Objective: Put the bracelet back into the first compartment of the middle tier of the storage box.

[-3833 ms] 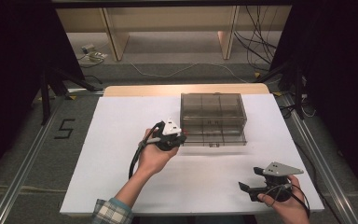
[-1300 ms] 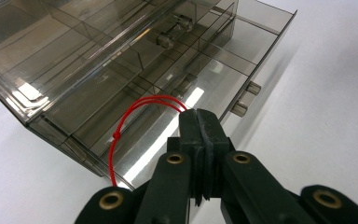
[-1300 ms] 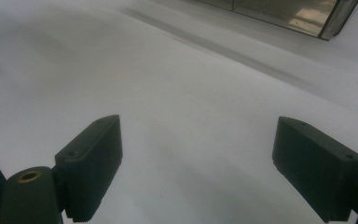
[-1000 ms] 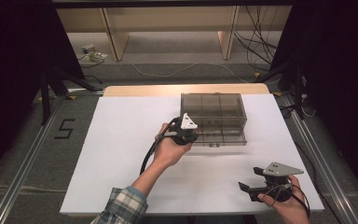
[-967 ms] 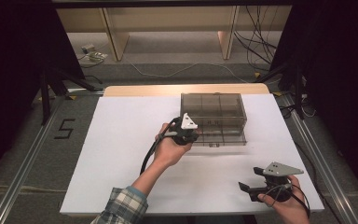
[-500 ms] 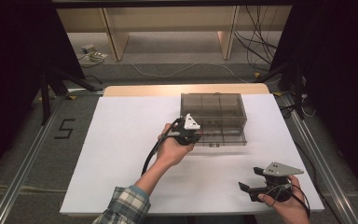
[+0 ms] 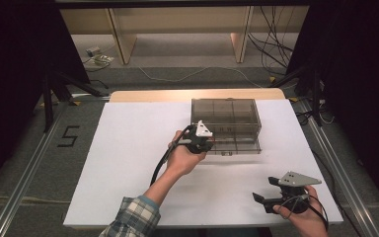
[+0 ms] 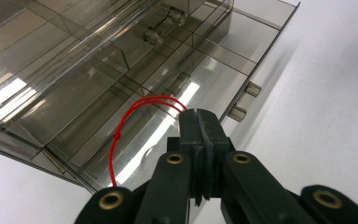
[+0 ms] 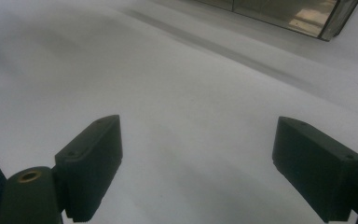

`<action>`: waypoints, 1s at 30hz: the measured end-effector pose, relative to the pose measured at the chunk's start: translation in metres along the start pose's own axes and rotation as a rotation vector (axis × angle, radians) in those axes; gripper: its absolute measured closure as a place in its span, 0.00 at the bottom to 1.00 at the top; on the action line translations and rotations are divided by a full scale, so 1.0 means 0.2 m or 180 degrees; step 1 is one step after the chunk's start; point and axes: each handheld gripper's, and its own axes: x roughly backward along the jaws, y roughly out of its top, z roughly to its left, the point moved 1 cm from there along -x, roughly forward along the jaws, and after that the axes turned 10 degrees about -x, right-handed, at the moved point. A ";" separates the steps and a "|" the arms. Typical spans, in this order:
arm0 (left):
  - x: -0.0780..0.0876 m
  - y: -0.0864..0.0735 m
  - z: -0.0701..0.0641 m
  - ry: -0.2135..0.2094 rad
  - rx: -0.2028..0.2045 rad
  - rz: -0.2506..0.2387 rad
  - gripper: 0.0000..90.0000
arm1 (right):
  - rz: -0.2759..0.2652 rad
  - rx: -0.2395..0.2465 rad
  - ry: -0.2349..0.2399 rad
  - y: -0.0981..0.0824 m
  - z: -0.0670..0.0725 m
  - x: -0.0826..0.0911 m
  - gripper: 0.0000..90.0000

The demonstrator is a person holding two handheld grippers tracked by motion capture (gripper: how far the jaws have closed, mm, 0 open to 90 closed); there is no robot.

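String [image 8: 135,116], thin and red, is being pinched by the left gripper [image 8: 199,122], whose jaws are being pressed tight together with no gap showing. A loop of the string is being held up just in front of the tips, and its tail is hanging down on the left side of the jaws. The loop is being held right over the box [image 7: 225,124], a smoky see-through box with many small parts inside, which is sitting on the far right part of the white table [image 7: 128,148]. In the high view the left gripper [image 7: 200,140] is being held at the box's near left corner. The right gripper [image 7: 271,190] is being held low over the table near its front right edge, well apart from the box. Its jaws are being kept wide open, and nothing is being held between them; bare white table is seen in the gap [image 9: 196,172].
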 end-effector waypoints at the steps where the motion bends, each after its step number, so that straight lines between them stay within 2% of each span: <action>1: 0.00 0.00 0.00 0.0002 0.0002 -0.0001 1.00 | 0.0000 0.0000 0.0000 0.00 0.00 0.00 0.19; 30: -0.07 0.00 0.02 -0.0028 0.0104 0.0066 1.00 | -0.0006 0.0004 -0.0002 0.00 0.00 0.00 0.19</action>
